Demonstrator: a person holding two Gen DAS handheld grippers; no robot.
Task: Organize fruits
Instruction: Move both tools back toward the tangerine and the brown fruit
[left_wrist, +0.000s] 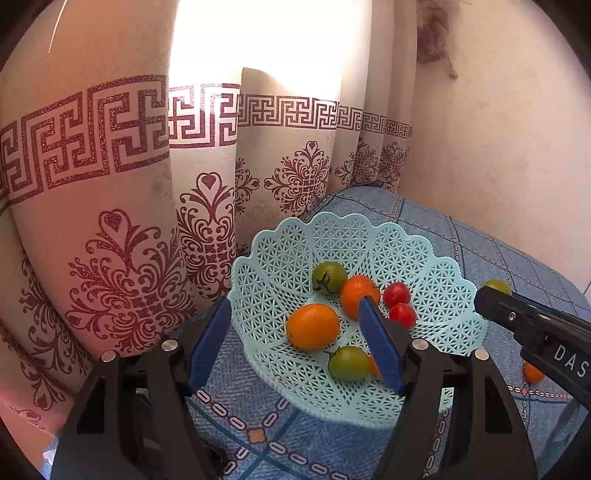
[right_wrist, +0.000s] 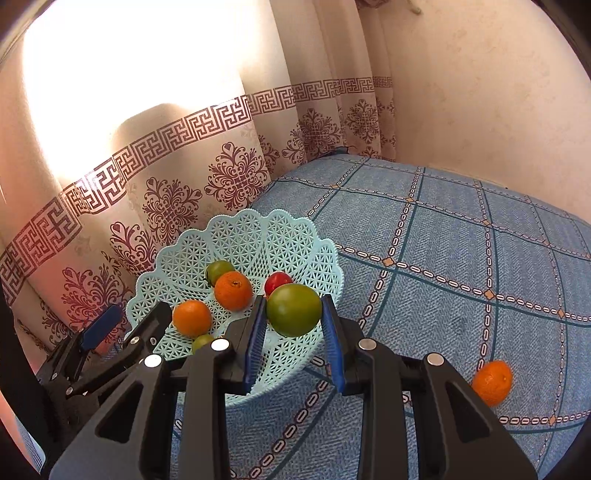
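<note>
Your right gripper is clamping a green tomato between its two blue pads — the fruit is sitting right at the fingertips, bulging above them, with a pad pressing on each side. It is hanging over the near right part of the pale blue lattice basket, just in front of a red tomato. In that basket two oranges are lying toward the left, with another green tomato behind them and a smaller green one peeking out by the near rim. One orange is still lying out on the blue patterned tablecloth, to the right of your right gripper and well apart from the basket. Your left gripper is standing wide open and holding nothing — its left pad is sitting outside the basket's left rim while its right pad is reaching over the basket's middle, so the near orange is lying between the jaws without either pad touching it. From that side, two red tomatoes are resting beyond the right pad, close together.
</note>
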